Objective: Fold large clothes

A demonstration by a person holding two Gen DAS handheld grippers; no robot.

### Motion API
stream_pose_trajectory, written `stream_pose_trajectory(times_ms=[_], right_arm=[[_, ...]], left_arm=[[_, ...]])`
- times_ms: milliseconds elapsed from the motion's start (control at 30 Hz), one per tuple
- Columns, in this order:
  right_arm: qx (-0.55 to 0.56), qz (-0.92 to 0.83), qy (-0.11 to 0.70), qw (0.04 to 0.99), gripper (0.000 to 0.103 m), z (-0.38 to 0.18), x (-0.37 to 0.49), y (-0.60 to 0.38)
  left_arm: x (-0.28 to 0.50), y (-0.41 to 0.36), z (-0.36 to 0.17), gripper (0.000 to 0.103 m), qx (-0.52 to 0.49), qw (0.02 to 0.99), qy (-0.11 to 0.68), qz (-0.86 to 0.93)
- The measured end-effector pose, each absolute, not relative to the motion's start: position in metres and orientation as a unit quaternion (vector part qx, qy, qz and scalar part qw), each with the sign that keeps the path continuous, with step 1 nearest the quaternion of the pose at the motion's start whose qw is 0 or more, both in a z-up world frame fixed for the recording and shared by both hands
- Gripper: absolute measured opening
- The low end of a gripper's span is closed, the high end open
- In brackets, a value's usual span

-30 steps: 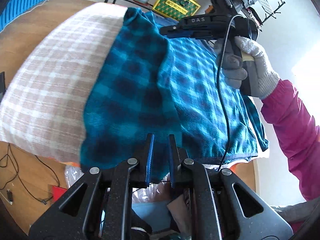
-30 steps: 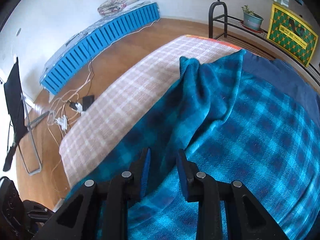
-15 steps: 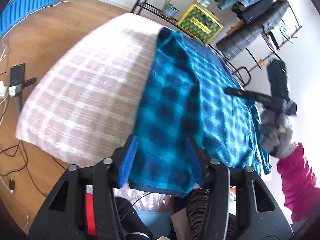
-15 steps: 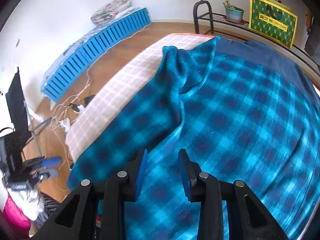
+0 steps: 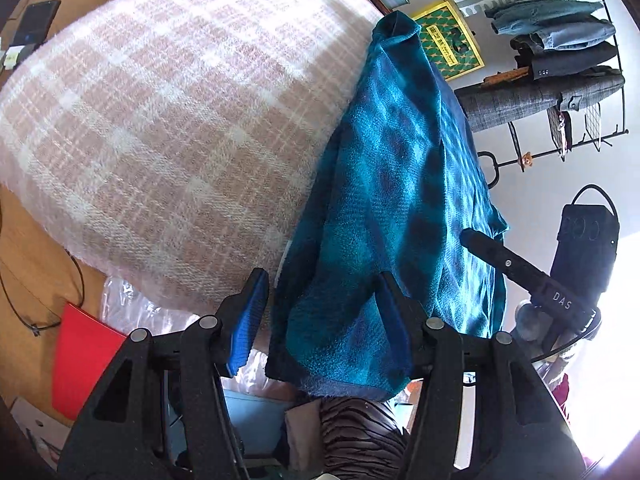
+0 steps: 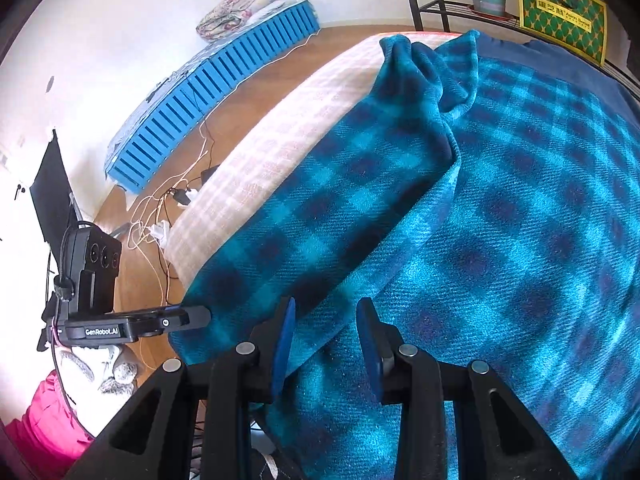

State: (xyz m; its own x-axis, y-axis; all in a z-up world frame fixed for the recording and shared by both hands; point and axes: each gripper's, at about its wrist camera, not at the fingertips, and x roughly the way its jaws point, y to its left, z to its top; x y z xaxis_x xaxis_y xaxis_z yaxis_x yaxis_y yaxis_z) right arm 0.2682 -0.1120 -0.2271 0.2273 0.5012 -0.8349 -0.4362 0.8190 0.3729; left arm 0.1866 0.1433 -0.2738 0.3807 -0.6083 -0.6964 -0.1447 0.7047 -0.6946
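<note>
Pink-checked blanket (image 5: 168, 120) covers the work surface, and the teal plaid garment (image 5: 400, 200) lies on it, its lower edge hanging off the near side. At the bottom of the left wrist view the left gripper (image 5: 320, 312) stands about half open — the garment's hem sits between its 2 blue pads, neither seen pressing. Low in the right wrist view the right gripper (image 6: 326, 344) hovers over a fold, jaws apart, holding nothing. Beyond, upper right — a clothes rack (image 5: 560, 60).
</note>
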Motion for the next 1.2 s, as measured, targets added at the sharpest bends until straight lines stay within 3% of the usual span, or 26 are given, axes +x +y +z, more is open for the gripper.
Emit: stream_pose_trajectory(times_ms=[33,67,100,267,333,367,400,633,700,833,967,1033,1100,1167,1200], right_arm=[[0.033,0.299,0.548,0.780,0.034,-0.232,0.270,-0.108],[0.035,0.298,0.554,0.776,0.034,-0.238,0.271,-0.105],[0.034,0.295,0.564,0.771,0.034,-0.245,0.273,-0.102],[0.047,0.291,0.580,0.759,0.035,-0.242,0.285,-0.107],[0.051,0.282,0.568,0.771,0.047,-0.226,0.295,-0.111],[0.049,0.274,0.563,0.778,0.058,-0.218,0.302,-0.112],[0.047,0.267,0.558,0.784,0.060,-0.210,0.310,-0.111],[0.036,0.240,0.562,0.791,0.062,-0.186,0.378,-0.072],[0.012,0.231,0.572,0.787,0.067,-0.190,0.395,-0.053],[-0.042,0.199,0.593,0.779,0.066,-0.216,0.418,-0.019],[-0.095,0.170,0.613,0.766,0.058,-0.249,0.424,-0.001],[-0.100,0.160,0.618,0.764,0.044,-0.259,0.426,-0.001],[-0.103,0.156,0.615,0.766,0.020,-0.263,0.429,-0.006],[-0.087,0.164,0.608,0.772,0.008,-0.260,0.428,-0.017],[-0.064,0.173,0.606,0.774,0.007,-0.257,0.429,-0.025]], left_arm=[[0.188,0.140,-0.274,0.047,-0.345,0.754,0.537,-0.157],[0.190,0.136,-0.274,0.021,-0.334,0.755,0.541,-0.163],[0.189,0.133,-0.272,0.013,-0.327,0.756,0.541,-0.169],[0.178,0.118,-0.237,0.009,-0.292,0.798,0.489,-0.198],[0.174,0.109,-0.224,0.009,-0.275,0.811,0.473,-0.207],[0.172,0.104,-0.219,0.009,-0.265,0.816,0.467,-0.213],[0.172,0.096,-0.214,0.009,-0.256,0.820,0.463,-0.219],[0.166,0.054,-0.196,0.008,-0.195,0.835,0.446,-0.259],[0.167,0.049,-0.199,0.008,-0.195,0.832,0.447,-0.266],[0.169,0.045,-0.199,0.008,-0.195,0.829,0.448,-0.272],[0.168,0.046,-0.203,0.008,-0.189,0.828,0.452,-0.272],[0.169,0.045,-0.205,0.008,-0.185,0.829,0.454,-0.269],[0.169,0.042,-0.205,0.008,-0.184,0.829,0.456,-0.267],[0.168,0.038,-0.201,0.008,-0.177,0.832,0.454,-0.265],[0.167,0.035,-0.199,0.008,-0.172,0.834,0.453,-0.265]])
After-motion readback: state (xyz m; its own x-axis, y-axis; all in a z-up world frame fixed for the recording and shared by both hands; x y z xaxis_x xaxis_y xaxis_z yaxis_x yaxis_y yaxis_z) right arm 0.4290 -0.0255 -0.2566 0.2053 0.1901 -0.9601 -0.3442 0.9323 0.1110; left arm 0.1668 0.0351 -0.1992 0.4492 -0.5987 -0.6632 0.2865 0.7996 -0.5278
